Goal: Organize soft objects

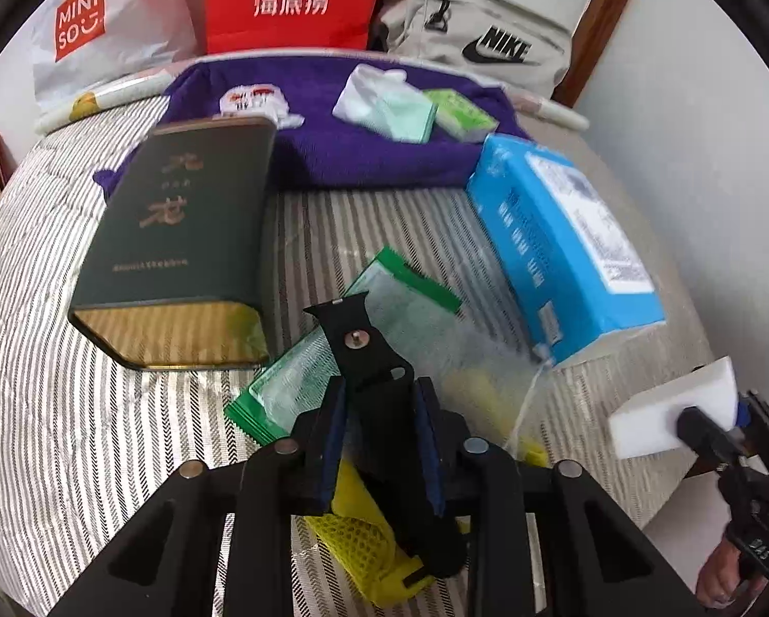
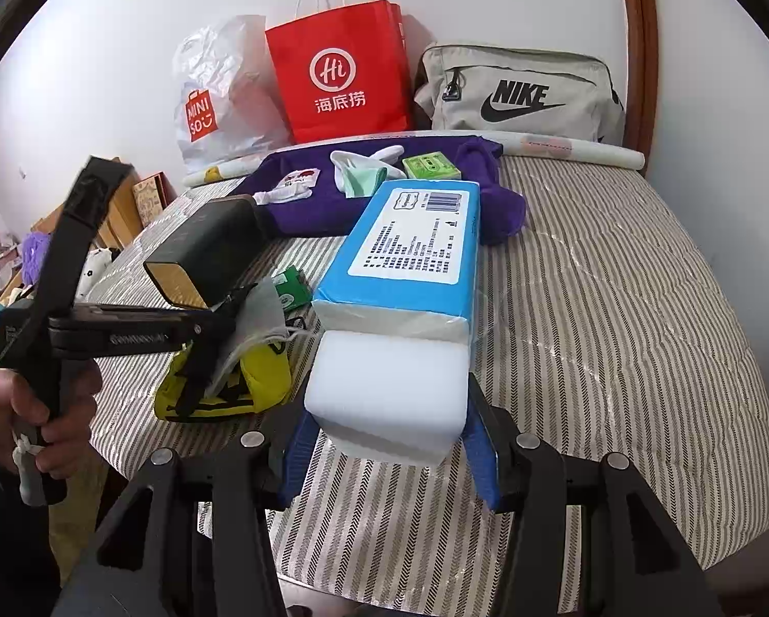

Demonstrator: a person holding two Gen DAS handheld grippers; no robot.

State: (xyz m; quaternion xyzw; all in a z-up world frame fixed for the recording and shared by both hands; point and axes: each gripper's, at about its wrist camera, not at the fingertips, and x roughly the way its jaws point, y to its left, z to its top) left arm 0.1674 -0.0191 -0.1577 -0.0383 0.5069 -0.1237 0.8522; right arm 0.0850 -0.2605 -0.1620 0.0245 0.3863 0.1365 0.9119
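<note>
My left gripper point(image 1: 381, 385) points down at a pile on the striped bed, its blue pads against a black strap piece point(image 1: 356, 342) that fills the gap between them. Under it lie a yellow mesh bag point(image 1: 356, 529), a translucent white drawstring pouch point(image 1: 466, 355) and a green packet point(image 1: 286, 375). From the right wrist, the left gripper point(image 2: 230, 308) stands over the yellow bag point(image 2: 261, 385). My right gripper point(image 2: 389, 396) is shut on a white foam block point(image 2: 384, 391), just in front of a blue tissue pack point(image 2: 410, 247). The block point(image 1: 667, 411) also shows at the lower right of the left view.
A dark green tin point(image 1: 178, 236) lies left of the pile. A purple garment point(image 1: 358, 159) behind it carries white socks point(image 1: 384, 103) and a small green box point(image 1: 459, 113). A red paper bag point(image 2: 340, 72), a white plastic bag point(image 2: 214, 97) and a grey pouch point(image 2: 518, 92) line the wall.
</note>
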